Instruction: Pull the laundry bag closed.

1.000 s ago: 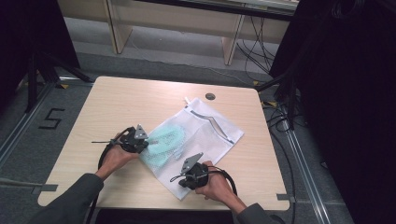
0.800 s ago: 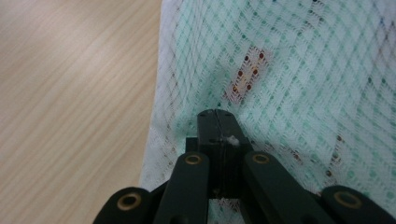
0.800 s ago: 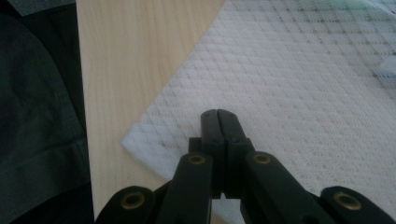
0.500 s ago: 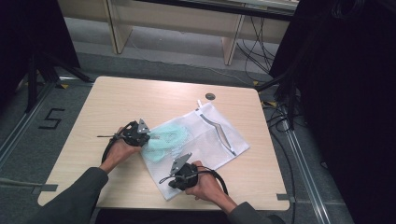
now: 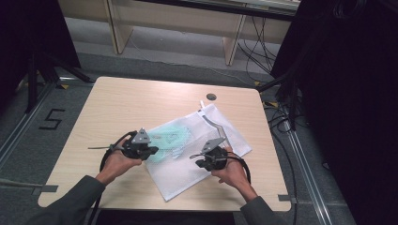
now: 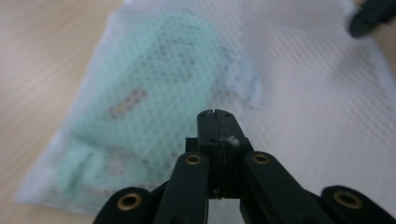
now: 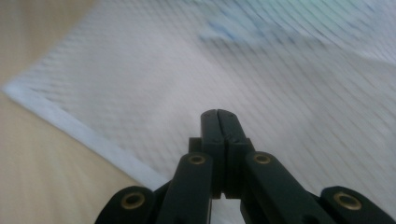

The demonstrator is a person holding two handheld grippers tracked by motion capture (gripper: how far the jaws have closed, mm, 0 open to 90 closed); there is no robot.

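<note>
A white mesh laundry bag (image 5: 197, 157) lay flat on the pale wooden desk (image 5: 141, 101), with a mint-green folded garment (image 5: 171, 139) inside its left half. The left gripper (image 5: 151, 151) hovered clenched and empty over the green bulge; the right gripper (image 5: 199, 161), likewise clenched on nothing, hung above the bag's bare mesh. The bag looked light, limp and likely to sag, so its hemmed edge (image 7: 88, 137) seemed the surest hold.

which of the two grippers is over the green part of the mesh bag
The left gripper, jaws shut, points at the mint-green garment inside the white mesh laundry bag. The right gripper is over plain white mesh near the bag's hem.
</note>
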